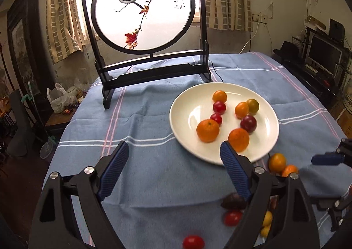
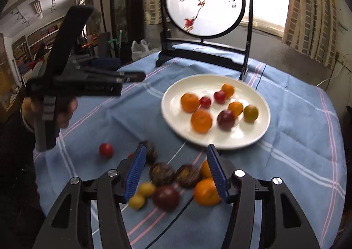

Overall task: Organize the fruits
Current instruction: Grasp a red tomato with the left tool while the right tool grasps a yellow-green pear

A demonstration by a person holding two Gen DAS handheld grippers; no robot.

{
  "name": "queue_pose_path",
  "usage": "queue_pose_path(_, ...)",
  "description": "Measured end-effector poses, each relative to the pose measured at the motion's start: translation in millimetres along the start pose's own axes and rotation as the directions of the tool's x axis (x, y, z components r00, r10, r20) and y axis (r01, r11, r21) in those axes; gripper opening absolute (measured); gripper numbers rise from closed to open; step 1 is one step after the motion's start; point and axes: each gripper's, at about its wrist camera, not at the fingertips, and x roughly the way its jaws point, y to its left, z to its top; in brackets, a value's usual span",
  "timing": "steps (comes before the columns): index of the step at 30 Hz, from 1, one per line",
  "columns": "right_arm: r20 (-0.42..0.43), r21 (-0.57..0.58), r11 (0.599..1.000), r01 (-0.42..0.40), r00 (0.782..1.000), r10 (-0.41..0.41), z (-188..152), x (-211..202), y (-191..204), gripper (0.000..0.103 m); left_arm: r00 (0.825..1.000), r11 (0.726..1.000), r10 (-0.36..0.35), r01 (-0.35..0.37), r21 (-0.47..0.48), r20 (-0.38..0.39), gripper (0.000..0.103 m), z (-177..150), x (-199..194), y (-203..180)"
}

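Observation:
A white plate (image 1: pixel 187 114) (image 2: pixel 173 106) on the blue cloth holds several fruits: oranges, red tomatoes, a dark plum (image 1: pixel 248 123) and a greenish one. My left gripper (image 1: pixel 173 147) is open and empty, just left of the plate's near rim. It also shows in the right wrist view (image 2: pixel 132 78) at the left, held high. My right gripper (image 2: pixel 176 153) is open and empty above a loose pile on the cloth: two dark walnut-like fruits (image 2: pixel 161 174), a plum (image 2: pixel 166 196), an orange (image 2: pixel 205 191) and two small yellow fruits (image 2: pixel 140 196). A red tomato (image 2: pixel 106 150) lies apart to the left.
A black-framed round screen painted with birds (image 1: pixel 143 6) (image 2: pixel 204 0) stands on the table behind the plate. The blue striped tablecloth (image 1: pixel 143 117) covers the round table. A cable runs over the cloth near the pile. Shelves, a monitor and room clutter lie beyond the table edges.

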Motion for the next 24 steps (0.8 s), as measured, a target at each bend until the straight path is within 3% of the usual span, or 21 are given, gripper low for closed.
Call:
queue_pose_path(5,-0.127,0.000,0.996,-0.084,0.988,0.083,-46.2,18.8,39.1,0.057,0.999,1.000,-0.005,0.006,0.030,-0.032,0.084,-48.9,-25.6,10.4)
queue_pose_path(7,-0.162,0.009,0.997,-0.078,0.984,0.078,-51.7,30.6,45.0,0.050,0.998,0.999,-0.002,0.005,0.041,-0.058,0.084,-67.9,-28.4,14.1)
queue_pose_path(14,-0.178,0.071,0.996,-0.055,0.982,0.067,-42.9,54.3,41.9,0.047,0.993,0.998,-0.020,0.026,0.058,-0.113,0.084,-103.7,-28.1,21.1)
queue_pose_path(16,-0.178,0.073,0.997,-0.038,0.983,0.051,-41.2,58.5,39.9,0.040,0.992,0.996,-0.028,0.037,0.077,-0.121,0.084,-108.6,-25.3,16.3)
queue_pose_path(17,-0.172,0.068,0.997,-0.026,0.984,0.038,-41.2,59.5,39.1,0.030,0.991,0.995,-0.033,0.044,0.085,-0.127,0.084,-109.7,-22.5,12.7)
queue_pose_path(18,-0.171,0.078,0.996,-0.037,0.984,0.050,-41.2,58.8,37.2,0.028,0.990,0.994,-0.040,0.053,0.093,-0.135,0.084,-111.4,-19.4,8.4)
queue_pose_path(24,-0.158,0.055,0.998,-0.040,0.986,0.048,-44.8,44.6,33.5,0.028,0.982,0.987,-0.066,0.090,0.132,-0.175,0.084,-118.9,0.3,-13.7)
